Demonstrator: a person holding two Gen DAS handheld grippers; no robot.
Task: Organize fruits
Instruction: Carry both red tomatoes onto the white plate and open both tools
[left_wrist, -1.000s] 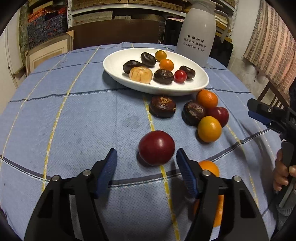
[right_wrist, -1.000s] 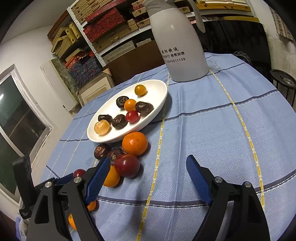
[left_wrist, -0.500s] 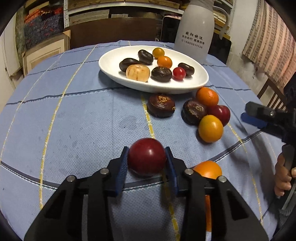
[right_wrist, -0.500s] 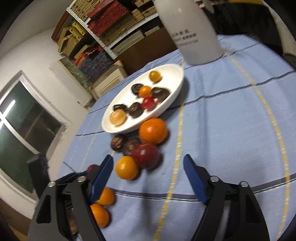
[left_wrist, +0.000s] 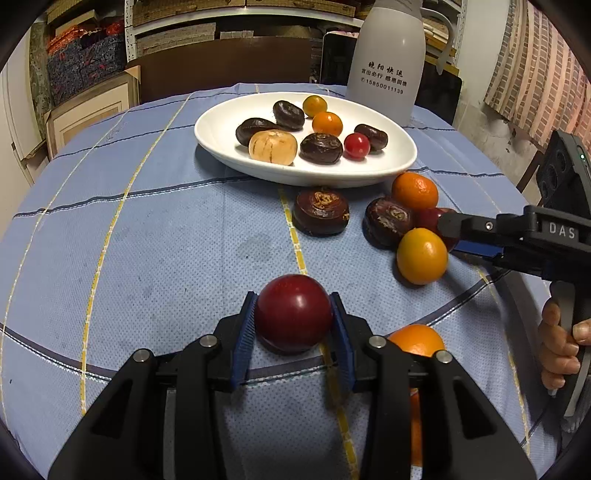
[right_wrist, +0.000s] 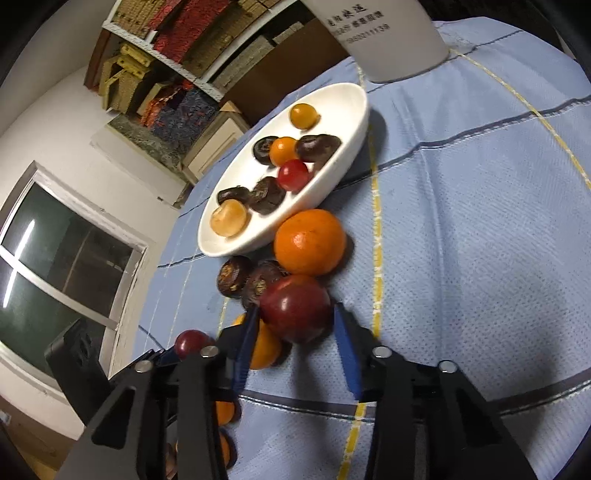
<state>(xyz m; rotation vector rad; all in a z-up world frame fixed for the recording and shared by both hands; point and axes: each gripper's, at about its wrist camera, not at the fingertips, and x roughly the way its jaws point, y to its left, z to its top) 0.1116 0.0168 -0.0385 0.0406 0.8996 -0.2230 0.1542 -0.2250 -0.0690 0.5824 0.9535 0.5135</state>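
Observation:
My left gripper (left_wrist: 293, 295) is shut on a dark red round fruit (left_wrist: 293, 312) that rests on the blue cloth. In the right wrist view my right gripper (right_wrist: 296, 306) is closing on a second dark red fruit (right_wrist: 295, 308), with both blue pads at its sides. That fruit sits in a cluster with an orange (right_wrist: 310, 242), a yellow-orange fruit (left_wrist: 421, 255) and two dark brown fruits (left_wrist: 320, 211) (left_wrist: 388, 221). Beyond the cluster stands the white oval plate (left_wrist: 221, 125), which holds several small fruits. Another orange (left_wrist: 415, 339) lies partly hidden under my left gripper's right finger.
A tall white jug (left_wrist: 388, 55) stands behind the plate. A person's hand (left_wrist: 557, 350) grips the right tool's handle at the table's right edge. Shelves with boxes line the back wall, and a window (right_wrist: 55, 266) shows left of the table.
My left gripper went from open around the red fruit to shut on it. My right gripper sank, rolled and came in on the cluster, and its jaws narrowed onto the second red fruit.

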